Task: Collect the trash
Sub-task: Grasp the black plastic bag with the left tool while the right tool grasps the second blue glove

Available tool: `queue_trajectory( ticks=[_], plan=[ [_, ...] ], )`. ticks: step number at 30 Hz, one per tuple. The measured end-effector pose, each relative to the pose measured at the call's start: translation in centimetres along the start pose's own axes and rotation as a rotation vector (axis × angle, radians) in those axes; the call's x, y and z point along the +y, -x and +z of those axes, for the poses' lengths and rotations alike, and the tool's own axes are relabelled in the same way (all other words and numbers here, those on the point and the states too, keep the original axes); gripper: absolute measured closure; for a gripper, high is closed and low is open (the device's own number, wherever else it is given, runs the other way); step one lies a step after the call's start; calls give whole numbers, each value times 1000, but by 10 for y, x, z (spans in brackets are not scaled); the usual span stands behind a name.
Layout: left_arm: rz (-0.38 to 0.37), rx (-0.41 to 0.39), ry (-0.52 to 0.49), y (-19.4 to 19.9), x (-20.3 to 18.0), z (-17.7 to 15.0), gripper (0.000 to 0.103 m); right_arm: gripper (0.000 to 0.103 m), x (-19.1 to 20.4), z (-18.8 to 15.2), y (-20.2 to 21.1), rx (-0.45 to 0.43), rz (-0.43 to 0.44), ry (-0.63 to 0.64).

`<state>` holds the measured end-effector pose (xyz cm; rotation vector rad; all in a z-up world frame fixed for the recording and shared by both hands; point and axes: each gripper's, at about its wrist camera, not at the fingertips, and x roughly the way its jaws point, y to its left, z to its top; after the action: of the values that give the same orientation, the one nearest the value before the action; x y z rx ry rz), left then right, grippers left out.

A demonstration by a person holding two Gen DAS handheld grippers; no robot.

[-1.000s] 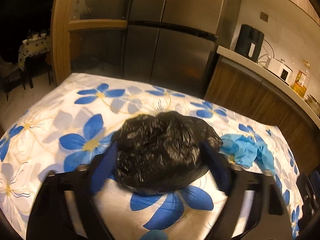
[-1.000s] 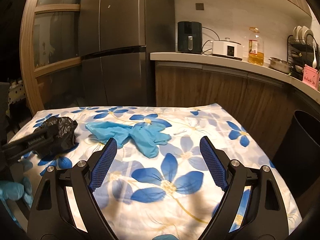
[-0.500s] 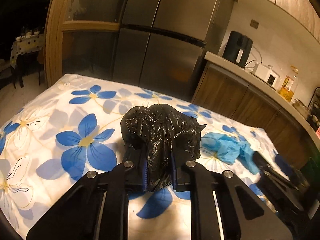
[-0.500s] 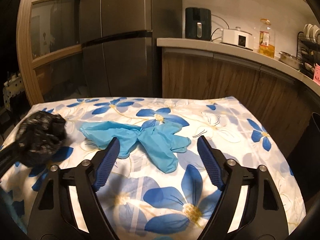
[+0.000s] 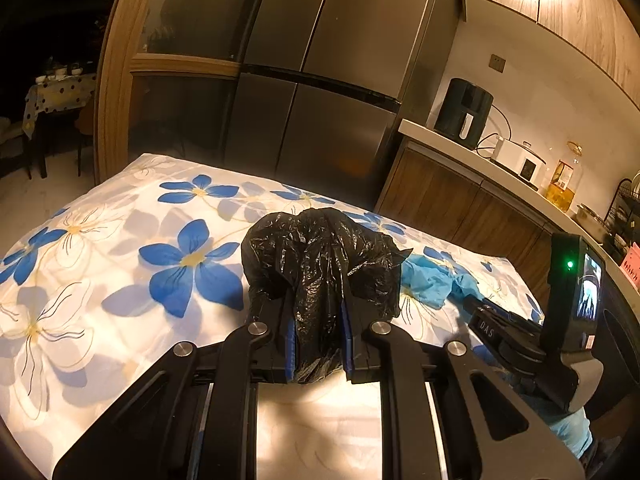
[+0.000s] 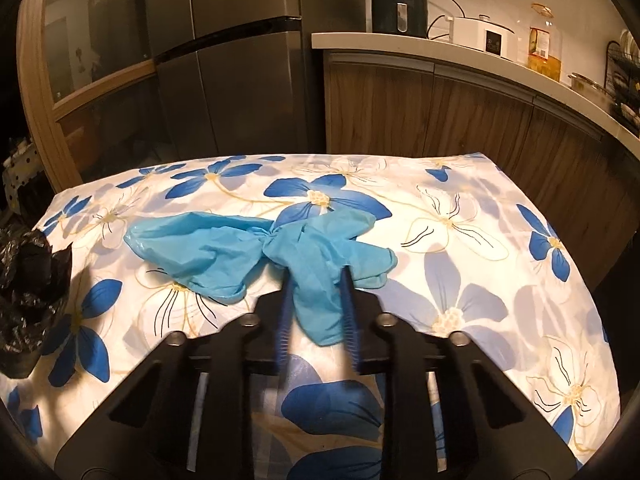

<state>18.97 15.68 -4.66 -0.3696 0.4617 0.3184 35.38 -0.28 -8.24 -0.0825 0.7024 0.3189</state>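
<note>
Blue gloves (image 6: 256,256) lie crosswise, right tongs (image 6: 316,300) gripping 1.

Home kitchen, dim warm lighting. Tall steel multi-door fridge (image 5: 320,92) beside a wood-framed glass cabinet (image 5: 176,40). Wood-front base cabinets (image 6: 460,108) under a pale countertop (image 6: 400,46) carrying a black air fryer (image 6: 398,0), white cooker (image 6: 486,36), oil bottle (image 6: 544,44) and dish rack (image 6: 624,76). Floral-cloth table (image 6: 460,220) in front; another table (image 5: 56,92) in the dark room at the left edge.
</note>
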Motion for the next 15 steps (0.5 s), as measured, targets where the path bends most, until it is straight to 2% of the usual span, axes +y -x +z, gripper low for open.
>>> queue_trajectory(
  ticks=[6,9,15],
  plan=[
    [14,7,8,9,2,-7,86,100,2,1,14,-49,-1,16],
    [20,13,9,15,3,-10,87,101,3,0,32,-97,-6,36],
    [34,17,28,34,3,-16,87,102,0,-14,84,-172,39,60]
  ],
)
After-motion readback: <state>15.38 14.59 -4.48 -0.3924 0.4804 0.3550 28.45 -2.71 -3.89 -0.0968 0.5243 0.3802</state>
